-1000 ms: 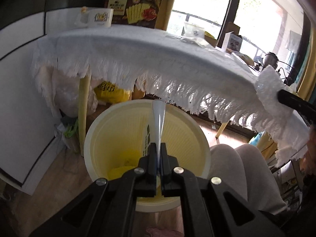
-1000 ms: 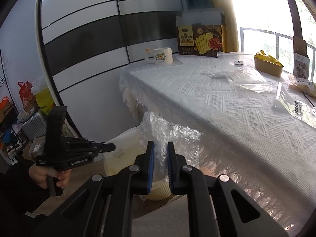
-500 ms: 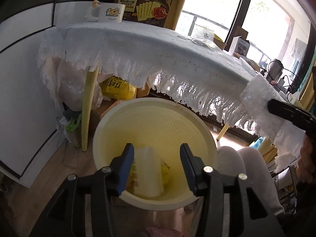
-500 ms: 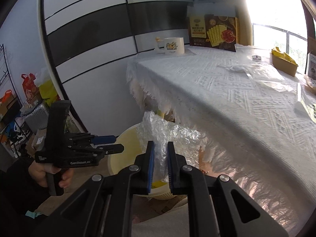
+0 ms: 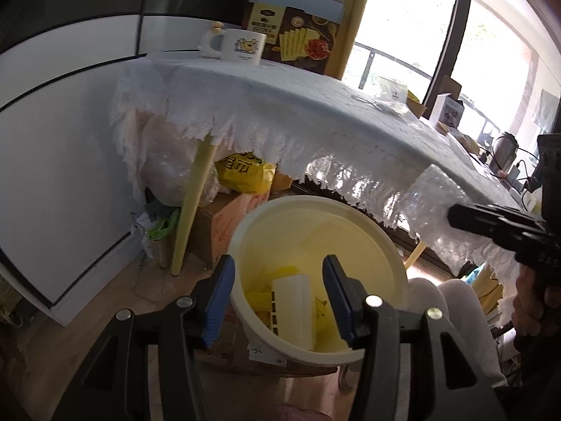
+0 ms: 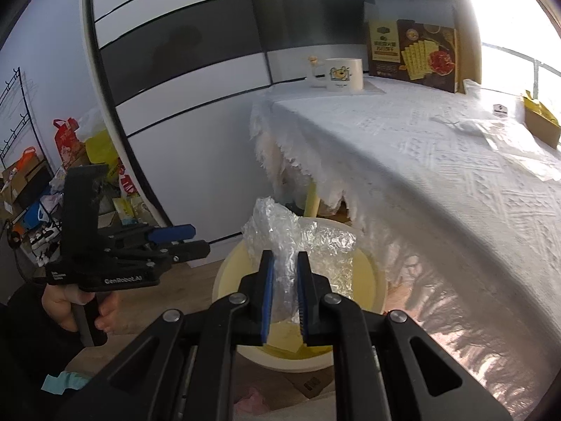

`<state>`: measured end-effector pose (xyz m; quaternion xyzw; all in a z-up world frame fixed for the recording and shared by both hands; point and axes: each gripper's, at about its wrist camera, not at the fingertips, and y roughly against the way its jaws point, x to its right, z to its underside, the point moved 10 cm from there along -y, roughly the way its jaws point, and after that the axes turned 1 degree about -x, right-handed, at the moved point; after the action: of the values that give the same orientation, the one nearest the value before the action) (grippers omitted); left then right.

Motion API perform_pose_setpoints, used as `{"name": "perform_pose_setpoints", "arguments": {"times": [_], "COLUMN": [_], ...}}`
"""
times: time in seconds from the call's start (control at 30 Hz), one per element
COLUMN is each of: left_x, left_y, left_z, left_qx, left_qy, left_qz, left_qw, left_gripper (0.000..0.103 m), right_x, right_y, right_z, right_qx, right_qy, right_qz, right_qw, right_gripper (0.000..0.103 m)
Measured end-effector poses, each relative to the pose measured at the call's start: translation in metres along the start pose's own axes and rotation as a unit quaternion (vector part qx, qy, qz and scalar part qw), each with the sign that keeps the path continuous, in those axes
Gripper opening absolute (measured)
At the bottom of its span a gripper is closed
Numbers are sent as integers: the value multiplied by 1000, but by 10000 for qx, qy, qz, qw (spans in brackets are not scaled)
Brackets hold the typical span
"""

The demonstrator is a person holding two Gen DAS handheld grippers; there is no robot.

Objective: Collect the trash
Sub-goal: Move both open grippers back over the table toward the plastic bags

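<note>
A pale yellow waste bin (image 5: 350, 224) stands on the floor below the table edge. It holds yellow wrappers and a clear plastic packet (image 5: 291, 305). My left gripper (image 5: 277, 287) is open and empty just above the bin's near rim. My right gripper (image 6: 284, 284) is shut on a crumpled sheet of bubble wrap (image 6: 298, 235) and holds it over the bin (image 6: 224, 273). The bubble wrap also shows in the left wrist view (image 5: 434, 203). More clear plastic wrappers (image 6: 491, 133) lie on the table.
A table with a white fringed cloth (image 5: 280, 105) overhangs the bin. On it stand a white mug (image 5: 242, 47), a cracker box (image 5: 298, 38) and a small cardboard tray (image 6: 540, 126). A yellow table leg (image 5: 193, 203), boxes and bags sit beneath.
My left gripper opened and dropped the clear plastic packet into the bin, then drew back. My right gripper carried the bubble wrap closer over the bin.
</note>
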<state>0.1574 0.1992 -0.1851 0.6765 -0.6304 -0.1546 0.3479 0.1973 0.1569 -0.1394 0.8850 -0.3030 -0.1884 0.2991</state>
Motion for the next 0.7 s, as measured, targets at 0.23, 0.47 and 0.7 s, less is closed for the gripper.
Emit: {"name": "perform_pose_setpoints", "arguments": {"times": [0.23,0.47,0.7], "left_x": [-13,-6,12], "left_y": [6,5,7], "left_z": [2,0,-3], "left_qx": [10,5,14], "left_qy": [41,-29,-222], "left_qz": [-155,-151,-144], "left_qw": [9999,9999,9996], "left_gripper": [53,53,53], "right_x": [0,2,10], "right_y": [-25,-29,-14], "right_z": [1,7,4], "right_qx": [-173,-239,-109], "right_qy": [-58,-149,-223], "right_qz": [4,19,61], "right_qw": [9998,9996,9997], "right_gripper": [19,45,48]}}
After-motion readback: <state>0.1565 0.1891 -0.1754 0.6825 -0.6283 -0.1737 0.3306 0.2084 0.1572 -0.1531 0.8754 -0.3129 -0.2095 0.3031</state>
